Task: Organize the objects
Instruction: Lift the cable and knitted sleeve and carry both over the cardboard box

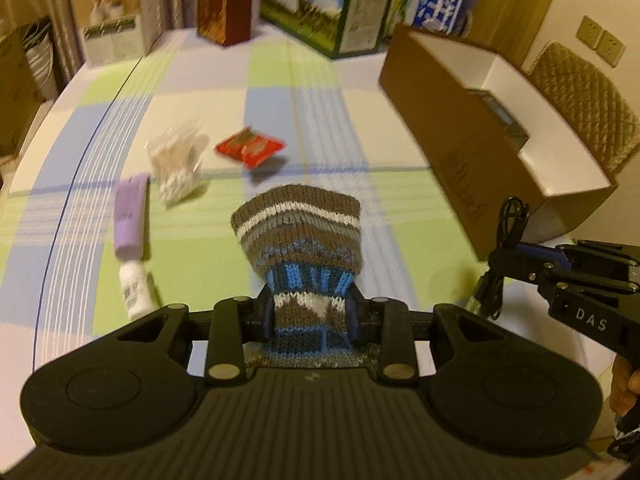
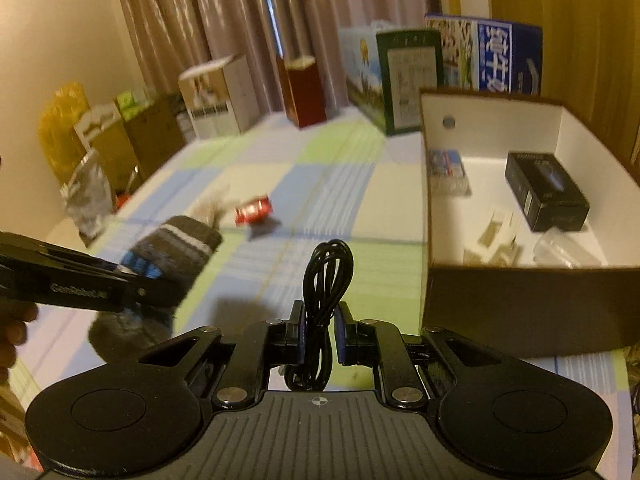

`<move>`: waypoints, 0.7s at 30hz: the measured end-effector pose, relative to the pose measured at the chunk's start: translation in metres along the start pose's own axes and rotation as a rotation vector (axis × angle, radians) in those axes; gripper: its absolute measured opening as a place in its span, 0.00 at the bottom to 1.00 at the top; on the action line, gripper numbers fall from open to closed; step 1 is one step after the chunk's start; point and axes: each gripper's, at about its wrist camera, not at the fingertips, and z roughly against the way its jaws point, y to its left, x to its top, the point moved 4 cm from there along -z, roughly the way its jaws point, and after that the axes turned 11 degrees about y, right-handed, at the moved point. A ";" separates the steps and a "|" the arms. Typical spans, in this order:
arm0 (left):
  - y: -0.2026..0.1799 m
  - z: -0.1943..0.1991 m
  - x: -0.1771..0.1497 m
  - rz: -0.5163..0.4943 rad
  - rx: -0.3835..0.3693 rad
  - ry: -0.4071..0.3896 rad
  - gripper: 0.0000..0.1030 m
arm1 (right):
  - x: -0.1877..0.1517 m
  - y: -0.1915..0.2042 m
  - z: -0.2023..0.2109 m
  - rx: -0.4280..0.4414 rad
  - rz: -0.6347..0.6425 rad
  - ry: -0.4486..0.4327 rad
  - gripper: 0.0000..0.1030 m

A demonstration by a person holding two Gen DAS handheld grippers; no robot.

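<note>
Left gripper (image 1: 310, 314) clamps the knitted sock (image 1: 300, 236); right gripper (image 2: 320, 334) pinches the coiled black cable (image 2: 326, 280) (both clear of the table).

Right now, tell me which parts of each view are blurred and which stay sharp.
Left wrist view: the left claw and striped knitted sock are sharp, the red snack packet smeared. Right wrist view: the coiled black cable is crisp, the checked tablecloth streaked.
</note>
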 end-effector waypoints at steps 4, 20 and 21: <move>-0.017 0.015 0.017 -0.032 -0.023 -0.049 0.27 | 0.013 -0.002 0.021 0.012 0.003 -0.046 0.11; -0.110 0.050 0.089 -0.195 -0.161 -0.205 0.27 | 0.060 -0.076 0.099 -0.088 -0.070 -0.215 0.11; -0.117 0.050 0.093 -0.205 -0.170 -0.212 0.27 | 0.062 -0.084 0.102 -0.100 -0.071 -0.221 0.11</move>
